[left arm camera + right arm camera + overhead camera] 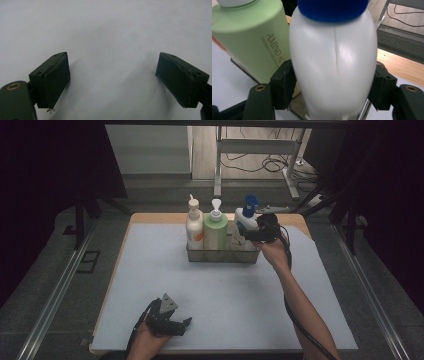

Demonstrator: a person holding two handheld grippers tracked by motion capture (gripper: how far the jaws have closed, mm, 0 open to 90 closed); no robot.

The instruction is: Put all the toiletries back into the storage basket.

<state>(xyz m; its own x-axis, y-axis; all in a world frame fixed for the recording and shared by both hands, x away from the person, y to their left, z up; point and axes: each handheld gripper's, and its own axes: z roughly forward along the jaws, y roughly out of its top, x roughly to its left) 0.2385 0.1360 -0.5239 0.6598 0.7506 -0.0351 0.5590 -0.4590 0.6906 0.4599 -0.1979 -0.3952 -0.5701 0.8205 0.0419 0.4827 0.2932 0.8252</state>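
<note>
We are bracketing white bottle (333, 67) standing in tray (220, 256) at counter back; right hand-held gripper (333, 92) spread around belly, apparently not pinching. Plastic smooth, slippery, probably light; we are favouring wide midsection. Left hand-held gripper (112, 82) spread, empty.

on the pale green bottle (252, 42), in the right gripper view, there is grey lettering running up along its side. it reads "amino ac", and then the white bottle (333, 65) covers the rest. a smaller line of print stands beside it, too fine to read. no other text is readable.
</note>
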